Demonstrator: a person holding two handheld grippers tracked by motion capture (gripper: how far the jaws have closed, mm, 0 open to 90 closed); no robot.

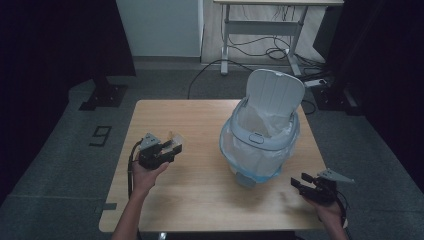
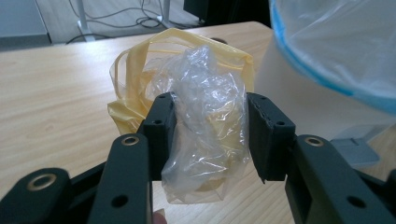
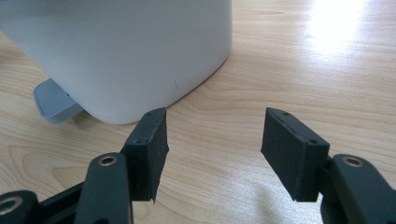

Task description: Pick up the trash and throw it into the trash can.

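The left claw (image 2: 208, 135) pinches a crumpled wad of clear and yellow plastic wrap (image 2: 201, 126) between its two black jaws, holding it above the left part of the wooden tabletop (image 1: 200, 190). The wad bulges out in front of and below the jaws. To its right stands a white pedal bin (image 1: 260, 145), lid raised, lined with a clear bag. The right claw (image 3: 212, 149) hovers low near the bin's base by the grey pedal (image 3: 53, 102), jaws spread with nothing between them.
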